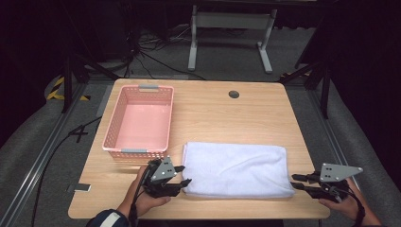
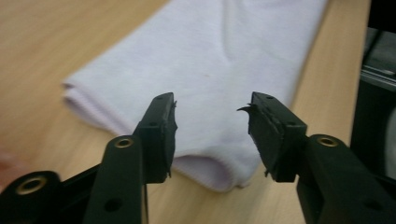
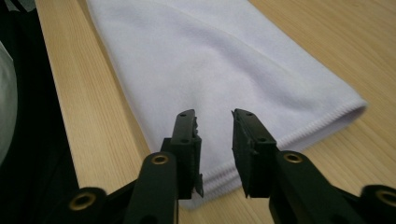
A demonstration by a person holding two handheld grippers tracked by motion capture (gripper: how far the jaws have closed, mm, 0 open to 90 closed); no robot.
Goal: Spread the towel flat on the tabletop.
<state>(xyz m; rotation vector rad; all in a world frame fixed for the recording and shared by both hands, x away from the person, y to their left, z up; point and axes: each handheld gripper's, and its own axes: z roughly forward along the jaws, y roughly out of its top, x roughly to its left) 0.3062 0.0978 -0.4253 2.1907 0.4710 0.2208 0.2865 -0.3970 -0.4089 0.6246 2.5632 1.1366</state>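
At worktop (image 1: pixel 236 118) front, towel (image 1: pixel 236 168) ends are flanked by left gripper (image 1: pixel 182 175) and right gripper (image 1: pixel 294 180), jaws released, nothing held. Next: near corners to be pinched together.

The left gripper (image 1: pixel 184 175) — black, two-jawed, a grey three-cornered plate on top — lies low in the person's left hand (image 1: pixel 146 191), its jaws parted and pointing right with nothing pinched between them. The right gripper (image 1: pixel 294 181), held in the right hand (image 1: pixel 344 202), points left — its jaws parted more narrowly, also gripping nothing.
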